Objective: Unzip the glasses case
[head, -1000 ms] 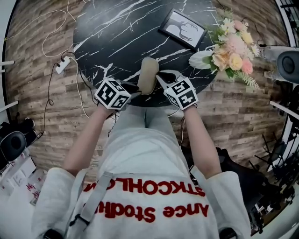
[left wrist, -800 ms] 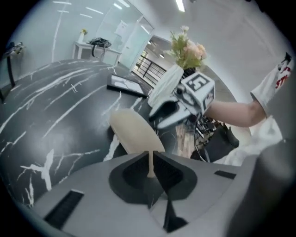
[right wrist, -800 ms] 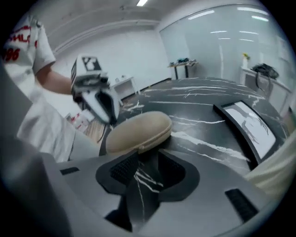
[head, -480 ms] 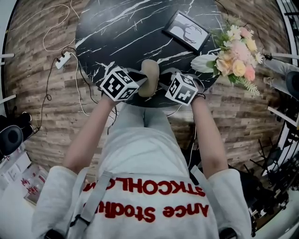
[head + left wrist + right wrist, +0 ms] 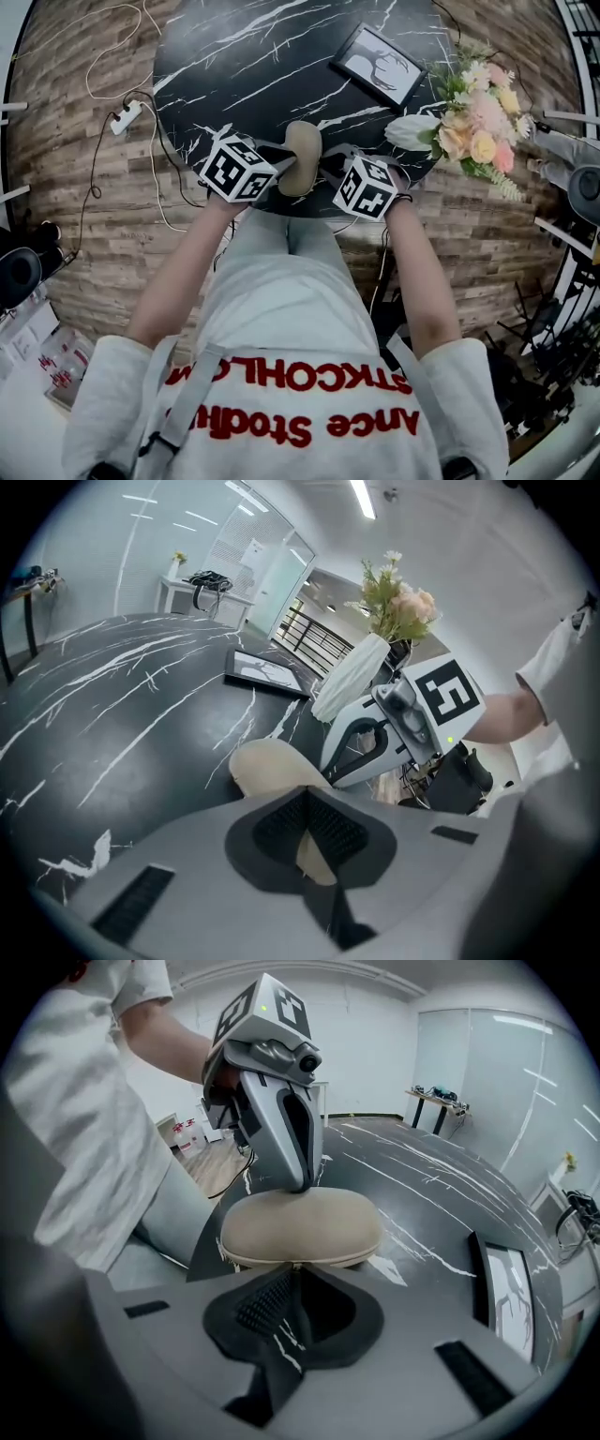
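A beige oval glasses case (image 5: 302, 155) lies on the black marble table (image 5: 244, 56) near its front edge, zip seam facing the person. My left gripper (image 5: 279, 174) comes in from the left, and its jaws are shut on the case's (image 5: 267, 766) edge. From the right gripper view its tips (image 5: 300, 1185) pinch the far rim of the case (image 5: 300, 1227). My right gripper (image 5: 324, 169) points steeply down at the zip seam. Its jaws (image 5: 293, 1269) have just been closing, and the small zip pull sits between the tips.
A framed picture (image 5: 380, 61) lies at the back right of the table. A white vase of flowers (image 5: 469, 117) stands at the right rim. A power strip (image 5: 127, 117) and cables lie on the wooden floor at left. The table's front edge is right under both grippers.
The left gripper has slid right onto the case and shut. The right gripper has rolled its cube over and dipped to the zip seam.
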`<control>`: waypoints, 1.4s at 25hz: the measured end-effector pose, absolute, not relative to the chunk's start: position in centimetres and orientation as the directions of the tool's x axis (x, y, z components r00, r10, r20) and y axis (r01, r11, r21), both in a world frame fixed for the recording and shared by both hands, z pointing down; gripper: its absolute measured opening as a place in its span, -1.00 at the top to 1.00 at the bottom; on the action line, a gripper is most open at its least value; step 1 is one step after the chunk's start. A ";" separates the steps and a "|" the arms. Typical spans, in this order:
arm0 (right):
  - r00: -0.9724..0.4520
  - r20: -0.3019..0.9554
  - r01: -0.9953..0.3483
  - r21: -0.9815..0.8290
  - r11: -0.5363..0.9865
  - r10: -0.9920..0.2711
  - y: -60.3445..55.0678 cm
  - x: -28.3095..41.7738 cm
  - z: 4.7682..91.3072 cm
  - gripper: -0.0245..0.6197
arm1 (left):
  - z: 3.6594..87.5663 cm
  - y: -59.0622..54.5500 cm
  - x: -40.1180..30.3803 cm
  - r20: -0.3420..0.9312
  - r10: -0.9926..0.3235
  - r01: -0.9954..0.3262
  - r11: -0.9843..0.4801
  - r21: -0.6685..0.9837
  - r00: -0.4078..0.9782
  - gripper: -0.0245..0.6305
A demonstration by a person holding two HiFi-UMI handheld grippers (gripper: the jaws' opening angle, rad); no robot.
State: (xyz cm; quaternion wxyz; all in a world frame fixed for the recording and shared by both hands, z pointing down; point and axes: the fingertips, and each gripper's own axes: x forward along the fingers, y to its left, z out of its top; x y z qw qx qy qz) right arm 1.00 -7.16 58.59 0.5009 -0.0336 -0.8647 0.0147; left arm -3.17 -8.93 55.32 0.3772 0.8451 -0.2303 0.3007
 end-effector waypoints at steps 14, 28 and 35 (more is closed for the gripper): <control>-0.530 0.837 0.048 -0.128 0.991 0.134 -2.1 0.7 58.7 0.81 | 55.3 -8.9 -3.4 0.677 -0.197 -0.640 -0.583 0.501 0.709 0.91; -0.637 0.753 -0.042 -0.247 0.968 0.165 4.8 -3.4 59.5 0.84 | 55.3 -8.9 -3.2 0.675 -0.215 -0.647 -0.582 0.492 0.706 0.90; -0.685 0.726 -0.385 -0.286 0.878 -0.064 0.3 -0.2 58.6 0.84 | 56.5 -7.8 -6.6 0.736 -0.242 -0.720 -0.533 0.444 0.633 0.90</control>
